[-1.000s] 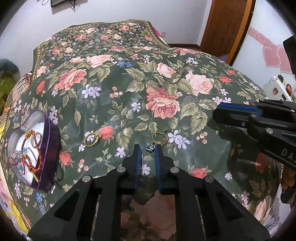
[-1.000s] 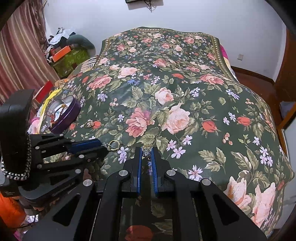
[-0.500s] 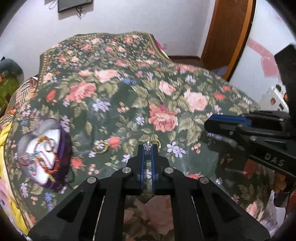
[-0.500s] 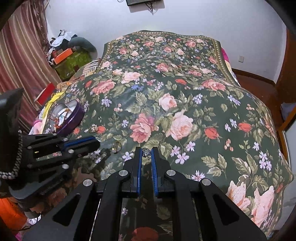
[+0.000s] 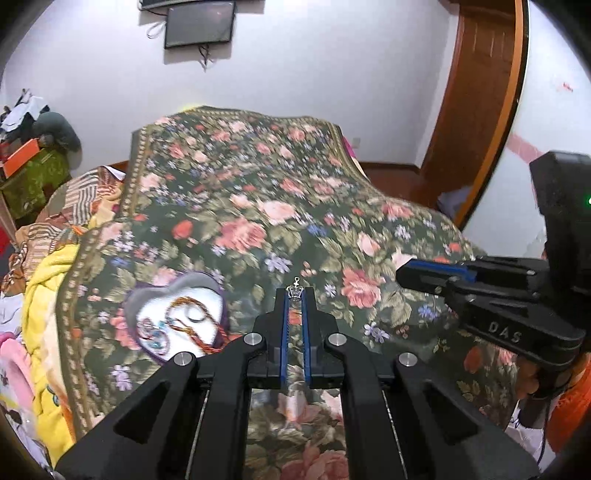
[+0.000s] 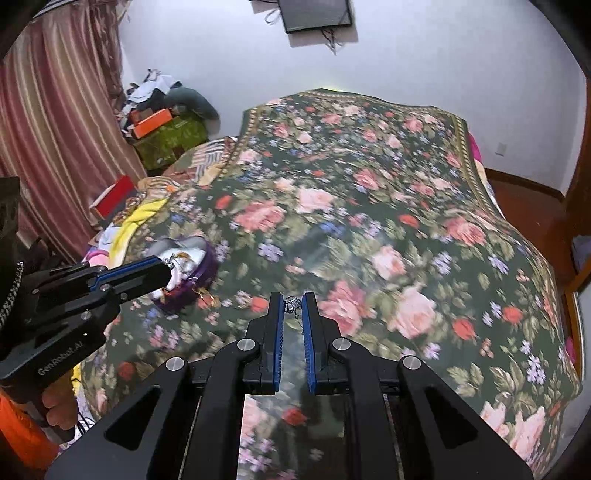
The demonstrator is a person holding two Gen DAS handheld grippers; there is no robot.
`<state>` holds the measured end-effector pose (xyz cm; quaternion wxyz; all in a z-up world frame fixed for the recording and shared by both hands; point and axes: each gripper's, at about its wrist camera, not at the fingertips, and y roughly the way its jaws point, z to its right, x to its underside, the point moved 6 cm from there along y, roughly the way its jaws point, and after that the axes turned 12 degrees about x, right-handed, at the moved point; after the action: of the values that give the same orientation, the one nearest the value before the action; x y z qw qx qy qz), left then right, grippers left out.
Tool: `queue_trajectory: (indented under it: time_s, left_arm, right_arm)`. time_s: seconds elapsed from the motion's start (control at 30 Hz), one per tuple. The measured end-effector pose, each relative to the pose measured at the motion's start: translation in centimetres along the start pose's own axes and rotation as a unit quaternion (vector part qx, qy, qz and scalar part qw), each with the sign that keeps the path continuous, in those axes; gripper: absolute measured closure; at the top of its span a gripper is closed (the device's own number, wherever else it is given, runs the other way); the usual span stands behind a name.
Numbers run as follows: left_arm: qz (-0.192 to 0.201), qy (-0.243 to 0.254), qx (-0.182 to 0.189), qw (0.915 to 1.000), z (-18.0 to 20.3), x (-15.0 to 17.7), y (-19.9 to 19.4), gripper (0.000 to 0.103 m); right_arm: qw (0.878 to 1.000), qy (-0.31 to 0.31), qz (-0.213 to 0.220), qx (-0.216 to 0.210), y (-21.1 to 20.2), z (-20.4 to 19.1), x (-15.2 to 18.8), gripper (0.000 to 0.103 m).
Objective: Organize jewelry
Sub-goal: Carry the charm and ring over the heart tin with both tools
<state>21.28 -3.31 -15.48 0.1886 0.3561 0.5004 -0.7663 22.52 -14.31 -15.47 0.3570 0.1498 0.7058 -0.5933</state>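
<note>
A small silver charm (image 5: pixel 295 291) sits pinched at the very tips of the left claw (image 5: pixel 295 295), lifted clear of the bed (image 5: pixel 280 206); the right claw (image 6: pixel 293 301) is likewise narrowed onto a second small charm (image 6: pixel 291 303) at its tips. Both pieces look featherlight, hard and slick, with thin loops that could bend or slip out, so I judge a gentle pinch across the solid body safer than one on the clasp ring. The heart-shaped tin (image 5: pixel 177 317), purple-walled and pale inside, lies on the bed just left of the left claw's charm and below it, already holding a tangle of reddish and blue pieces. The bed's floral cover is soft and busy enough to hide a dropped piece. Beyond the tin: yellow bedding (image 5: pixel 48 295), a striped curtain (image 6: pixel 55 122), a wall screen (image 5: pixel 199 23) and a wooden door (image 5: pixel 476 92).
</note>
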Motion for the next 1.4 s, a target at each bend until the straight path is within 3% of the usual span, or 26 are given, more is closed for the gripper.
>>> queue_trajectory:
  time_s: [0.23,0.57,0.7,0.93,1.4]
  left_arm:
    - [0.008,-0.009,-0.006,0.9999,-1.4,0.5,-2.0,0.098]
    - [-0.072,-0.045,-0.02,0.9962,-4.5,6.8,-0.3,0.098]
    - [-0.087,-0.056,-0.037,0.9939,-5.7,8.5,-0.3,0.098]
    - [-0.064,-0.06,-0.055,0.9946,-7.0,7.7,-1.7,0.098]
    - [-0.033,-0.061,-0.047,0.9965,-8.6,4.9,-1.7,0.098]
  right_arm:
    - [1.0,-0.013,-0.001,-0.02,0.7,-2.9,-0.5,0.094]
    - [0.999,-0.027,-0.017,-0.03,1.7,-4.9,0.3,0.094]
    - [0.999,-0.033,-0.025,-0.029,2.3,-5.3,0.6,0.094]
    - [0.998,-0.037,-0.028,-0.037,2.8,-6.6,0.2,0.094]
    - [0.996,-0.06,-0.027,-0.061,4.4,-10.5,-1.4,0.094]
